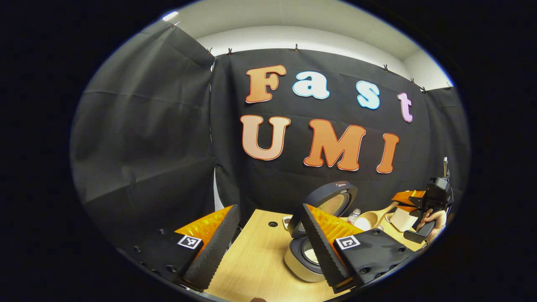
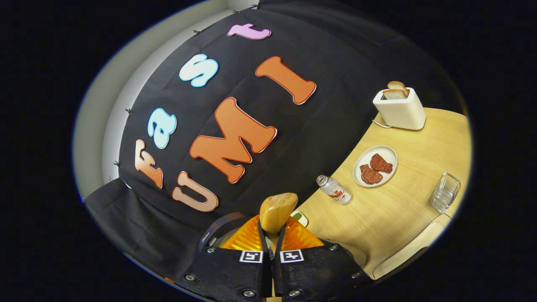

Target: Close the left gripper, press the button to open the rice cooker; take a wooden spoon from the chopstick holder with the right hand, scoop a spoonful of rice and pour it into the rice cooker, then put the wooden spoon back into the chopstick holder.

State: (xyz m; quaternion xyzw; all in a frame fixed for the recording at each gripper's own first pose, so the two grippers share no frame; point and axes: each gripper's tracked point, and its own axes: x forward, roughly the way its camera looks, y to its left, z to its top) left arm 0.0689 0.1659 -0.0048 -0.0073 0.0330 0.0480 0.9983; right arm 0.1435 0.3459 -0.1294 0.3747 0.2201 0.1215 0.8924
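Beside toaster, plate, bottle.

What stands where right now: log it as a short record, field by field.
cooker: lid up, on the table, partly behind the left gripper's finger
left gripper: open, holds nothing
right gripper: shut on the spoon
spoon bowl: over the rice bowl beside the cooker, in the left gripper view
holder: clear, near the table edge
plate: holds two brown pieces
bottle: lying on its side
toaster: bread in the slot
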